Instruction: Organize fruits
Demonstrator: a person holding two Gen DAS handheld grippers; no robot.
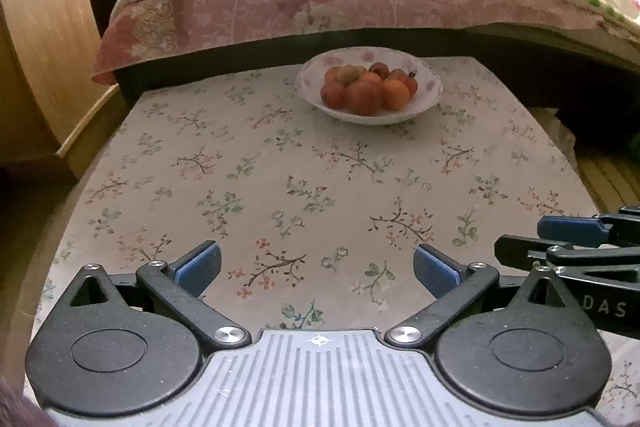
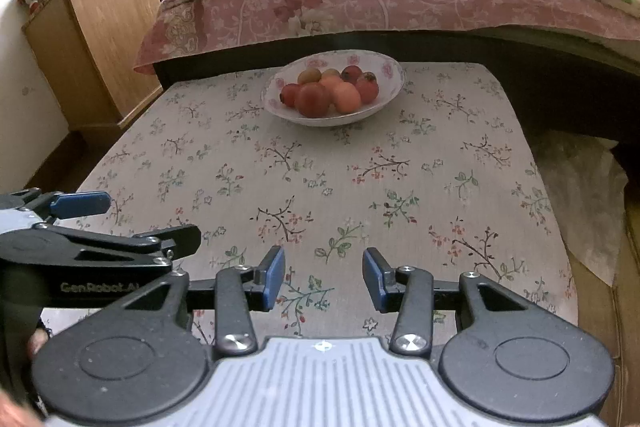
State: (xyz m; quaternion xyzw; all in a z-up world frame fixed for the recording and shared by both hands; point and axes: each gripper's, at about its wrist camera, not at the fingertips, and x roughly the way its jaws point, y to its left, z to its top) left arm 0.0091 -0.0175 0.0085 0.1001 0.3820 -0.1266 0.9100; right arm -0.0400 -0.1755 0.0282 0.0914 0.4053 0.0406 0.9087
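Both hand-held grippers, left [image 1: 316, 269] and right [image 2: 324, 277], hang released; a careless grab could topple the heaped fruits [image 1: 368, 87] from the bowl [image 1: 430, 95].

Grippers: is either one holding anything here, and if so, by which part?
Nothing is held. The left gripper and right gripper are both open and empty above the table. All the fruits sit in the bowl.

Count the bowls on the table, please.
1: a white floral-rimmed ceramic bowl at the far edge of the flower-patterned table, holding red and orange fruits.
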